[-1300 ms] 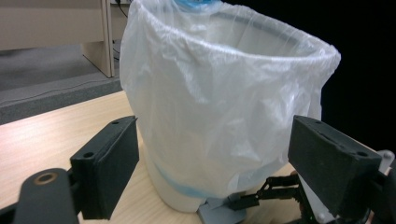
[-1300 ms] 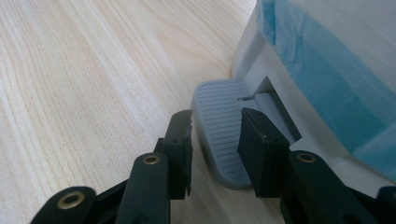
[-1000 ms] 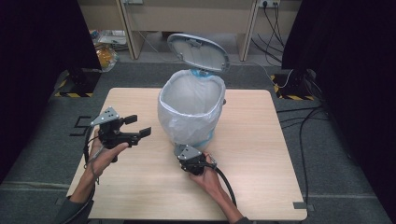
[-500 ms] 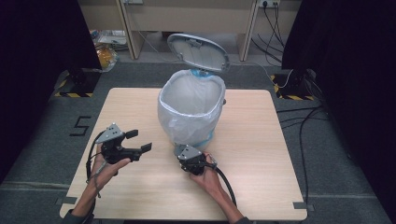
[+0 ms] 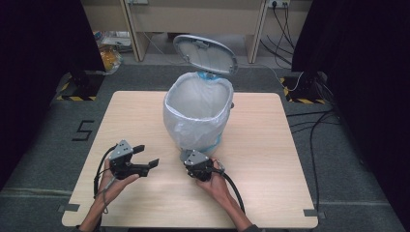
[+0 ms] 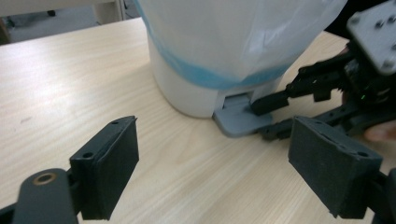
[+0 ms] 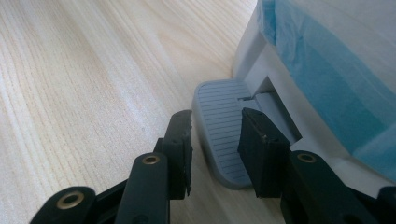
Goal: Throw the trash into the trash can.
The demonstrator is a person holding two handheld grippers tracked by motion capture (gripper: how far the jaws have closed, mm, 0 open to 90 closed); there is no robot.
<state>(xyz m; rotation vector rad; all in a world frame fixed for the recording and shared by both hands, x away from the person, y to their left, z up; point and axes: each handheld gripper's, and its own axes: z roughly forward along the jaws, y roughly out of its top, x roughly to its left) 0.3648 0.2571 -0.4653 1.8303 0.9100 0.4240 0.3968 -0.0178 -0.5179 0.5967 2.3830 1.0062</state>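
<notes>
1. One white plastic pedal bin [image 5: 196, 123] lined with a translucent white bag over a blue one stands mid-tabletop, nearer the far edge, with its one grey lid [image 5: 205, 53] raised.
2. Its one ribbed grey foot pedal [image 7: 222, 128] sticks out at the base toward your edge of the light wooden table [image 5: 270, 159].
3. Your right gripper [image 7: 215, 149] rests on that pedal with its jaws narrowed, one on each side of it; whether the pads pinch it, you cannot tell.
4. Your left gripper [image 5: 145, 157] sits low near the near-left part of the tabletop, jaws spread wide, nothing between them.
5. One mark reading "5" [image 5: 83, 130] lies on the grey floor beside the left edge.
</notes>
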